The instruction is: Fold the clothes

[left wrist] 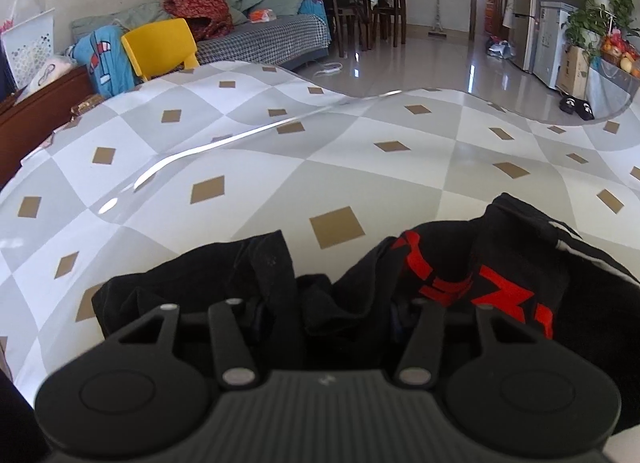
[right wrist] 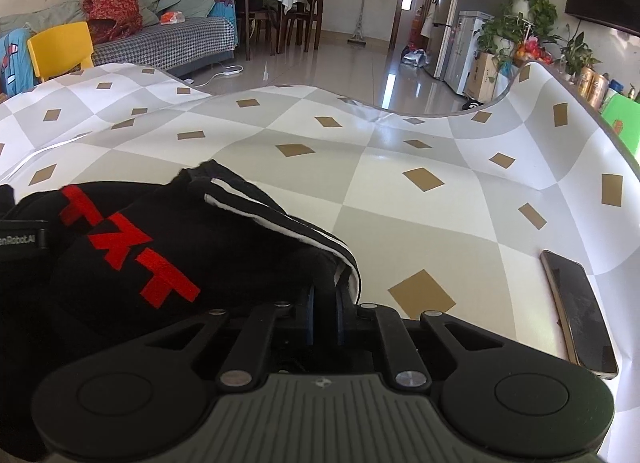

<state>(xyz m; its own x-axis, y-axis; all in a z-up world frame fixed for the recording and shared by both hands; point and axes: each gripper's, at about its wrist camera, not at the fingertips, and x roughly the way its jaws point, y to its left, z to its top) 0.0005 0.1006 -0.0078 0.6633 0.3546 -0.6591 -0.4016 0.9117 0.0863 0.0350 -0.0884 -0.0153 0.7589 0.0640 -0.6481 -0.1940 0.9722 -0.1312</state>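
Fingers (right wrist: 324, 311) of the right gripper (right wrist: 325, 303) are pinched on the striped edge of the black garment (right wrist: 168, 247); the left gripper (left wrist: 326, 315) stands narrowed over bunched cloth, though we cannot tell its grip. We judge the grasping step is in hand; next we lift and spread. The garment lies crumpled on the counter (right wrist: 400, 191), long axis undefined, running roughly between the grippers.

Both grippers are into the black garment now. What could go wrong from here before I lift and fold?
1. The right gripper pinches only the white-striped edge of the black garment; that thin hold may slip when lifted.
2. The left gripper sits in bunched cloth, so it may catch several layers and fold unevenly.
3. The phone lies close to the right gripper on the glossy tablecloth; dragged fabric might push it.
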